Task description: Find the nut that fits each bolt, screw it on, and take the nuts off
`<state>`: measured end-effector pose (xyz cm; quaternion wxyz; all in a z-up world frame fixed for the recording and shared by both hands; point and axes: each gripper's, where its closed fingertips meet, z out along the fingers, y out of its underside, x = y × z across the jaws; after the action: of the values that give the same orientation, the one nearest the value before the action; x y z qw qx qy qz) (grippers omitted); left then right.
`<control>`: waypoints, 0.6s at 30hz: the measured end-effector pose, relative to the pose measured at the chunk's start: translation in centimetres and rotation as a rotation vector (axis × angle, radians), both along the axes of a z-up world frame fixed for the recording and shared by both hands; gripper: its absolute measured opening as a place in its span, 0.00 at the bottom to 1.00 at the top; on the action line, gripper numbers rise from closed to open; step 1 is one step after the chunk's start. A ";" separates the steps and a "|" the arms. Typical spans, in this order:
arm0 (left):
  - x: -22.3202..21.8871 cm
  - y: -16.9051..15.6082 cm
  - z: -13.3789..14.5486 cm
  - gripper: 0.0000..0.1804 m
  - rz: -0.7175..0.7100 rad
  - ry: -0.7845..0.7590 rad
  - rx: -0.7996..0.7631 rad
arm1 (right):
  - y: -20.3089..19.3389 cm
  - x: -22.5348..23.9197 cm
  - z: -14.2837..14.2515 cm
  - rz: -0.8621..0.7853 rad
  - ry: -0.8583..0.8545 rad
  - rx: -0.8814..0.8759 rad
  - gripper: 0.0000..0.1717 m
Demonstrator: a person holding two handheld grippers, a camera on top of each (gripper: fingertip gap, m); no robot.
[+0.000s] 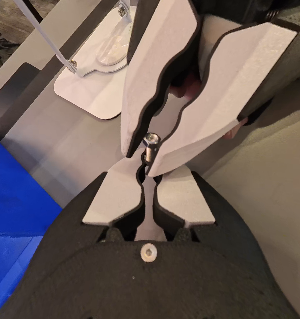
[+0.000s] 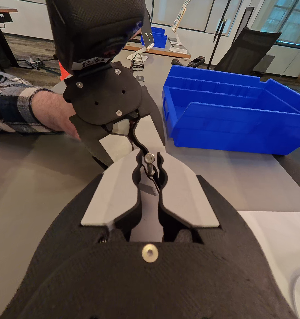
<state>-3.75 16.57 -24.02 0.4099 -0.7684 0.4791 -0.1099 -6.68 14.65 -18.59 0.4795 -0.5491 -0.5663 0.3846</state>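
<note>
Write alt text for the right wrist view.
A silver bolt with a nut on its shaft stands between the right claw's open white fingers, gripped low down by the left claw. A blue bin sits on the grey table behind.

My left gripper (image 2: pixel 150 161): rounded black textured body, silver countersunk screws on plate, black-and-white marker strip upper centre of right wrist view. My right gripper (image 2: pixel 149 161): black body, single silver hex screw at centre, pale grey fingers (image 2: pixel 118 189) edged with wavy black pads. Sleeve (image 2: pixel 9 103) at left edge: blue-white plaid.
</note>
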 end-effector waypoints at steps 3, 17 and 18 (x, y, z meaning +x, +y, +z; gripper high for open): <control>0.0 0.0 0.1 0.02 -0.003 -0.019 -0.009 | 0.0 0.0 0.0 0.002 0.001 0.004 0.11; 1.4 -1.9 0.9 0.02 -0.128 -0.178 -0.128 | -1.8 0.8 0.7 0.204 0.051 0.037 0.13; 1.4 -2.0 1.0 0.02 -0.135 -0.194 -0.136 | -1.9 0.9 0.8 0.211 0.054 0.038 0.13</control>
<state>-2.31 14.59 -23.02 0.3931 -0.7461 0.4792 -0.2431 -5.82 12.77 -17.81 0.4618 -0.4668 -0.6151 0.4365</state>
